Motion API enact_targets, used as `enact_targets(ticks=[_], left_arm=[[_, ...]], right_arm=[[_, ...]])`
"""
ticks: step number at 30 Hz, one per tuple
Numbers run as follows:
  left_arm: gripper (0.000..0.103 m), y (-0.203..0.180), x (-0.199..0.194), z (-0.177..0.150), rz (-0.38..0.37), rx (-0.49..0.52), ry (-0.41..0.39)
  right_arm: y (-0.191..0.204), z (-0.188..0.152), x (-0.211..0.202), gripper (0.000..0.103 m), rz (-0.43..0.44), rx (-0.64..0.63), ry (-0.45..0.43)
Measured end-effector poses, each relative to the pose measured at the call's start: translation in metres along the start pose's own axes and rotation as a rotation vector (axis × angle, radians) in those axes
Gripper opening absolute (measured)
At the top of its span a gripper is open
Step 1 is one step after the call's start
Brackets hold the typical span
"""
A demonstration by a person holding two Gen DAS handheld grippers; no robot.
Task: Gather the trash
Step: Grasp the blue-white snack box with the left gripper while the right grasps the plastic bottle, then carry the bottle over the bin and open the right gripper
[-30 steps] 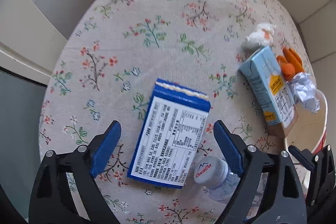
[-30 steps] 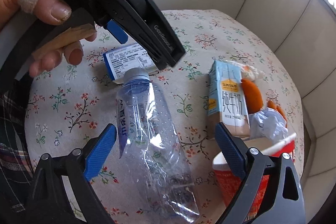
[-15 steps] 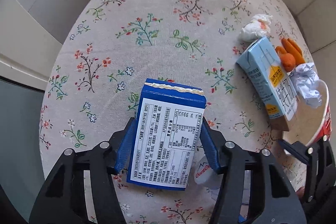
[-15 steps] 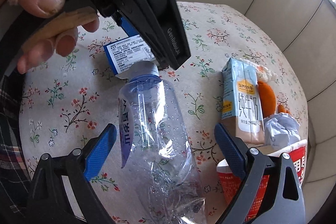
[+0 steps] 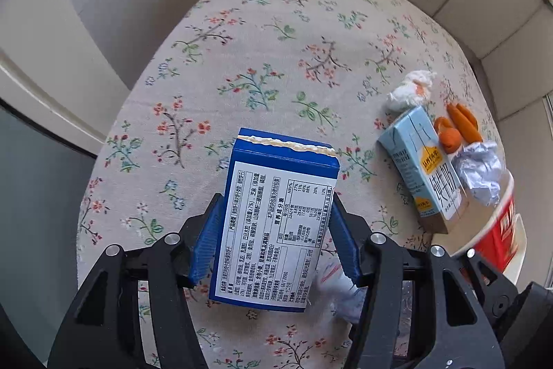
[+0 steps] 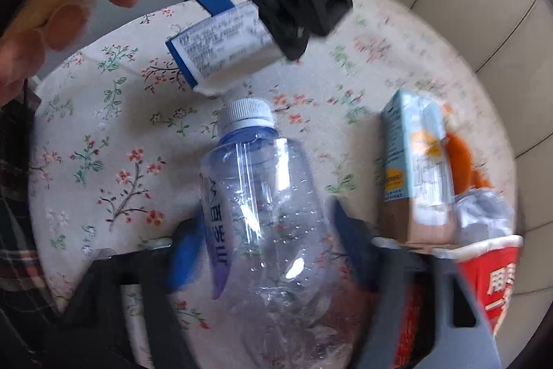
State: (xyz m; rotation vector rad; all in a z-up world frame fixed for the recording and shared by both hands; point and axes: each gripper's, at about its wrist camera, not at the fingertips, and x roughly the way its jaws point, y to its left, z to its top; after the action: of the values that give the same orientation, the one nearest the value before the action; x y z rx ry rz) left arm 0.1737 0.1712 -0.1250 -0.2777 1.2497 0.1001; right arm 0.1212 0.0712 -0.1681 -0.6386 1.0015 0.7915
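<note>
The left gripper [image 5: 274, 241] is clamped on a blue carton [image 5: 276, 223], its blue pads pressed against both long sides; the carton's white back panel of small printed nutrition text faces the camera, and a torn white strip runs along its far end. In the right wrist view this carton hangs clear above the tabletop [image 5: 276, 40]. The right gripper [image 6: 266, 251] has just been closing around a clear plastic bottle [image 6: 266, 213], and its pads now sit against the bottle's sides. The bottle is crumpled and see-through, with a white ribbed cap pointing away from the gripper and a blue-and-white label with large characters on its left side.

Ahead of the left gripper the round floral tabletop lies open to its far edge, with pale cushions beyond. To its right cluster a pale blue milk carton [image 5: 421, 168] with yellow badges and dark characters, orange peel [image 5: 456, 127], a white tissue wad [image 5: 411, 90], crumpled foil [image 5: 480, 172] and a red paper cup [image 5: 497, 237] with white characters.
</note>
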Motion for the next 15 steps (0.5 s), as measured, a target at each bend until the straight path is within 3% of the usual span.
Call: enact_targets(ticks=[5, 15], left_arm=[[0.056, 0.015, -0.009, 0.004, -0.013, -0.035, -0.016], [0.056, 0.013, -0.027, 0.009, -0.049, -0.059, -0.081]], right_arm=[[-0.005, 0.001, -0.003, 0.059, 0.005, 0.042, -0.009], [-0.017, 0.01, -0.054, 0.059, 0.005, 0.134, -0.169]])
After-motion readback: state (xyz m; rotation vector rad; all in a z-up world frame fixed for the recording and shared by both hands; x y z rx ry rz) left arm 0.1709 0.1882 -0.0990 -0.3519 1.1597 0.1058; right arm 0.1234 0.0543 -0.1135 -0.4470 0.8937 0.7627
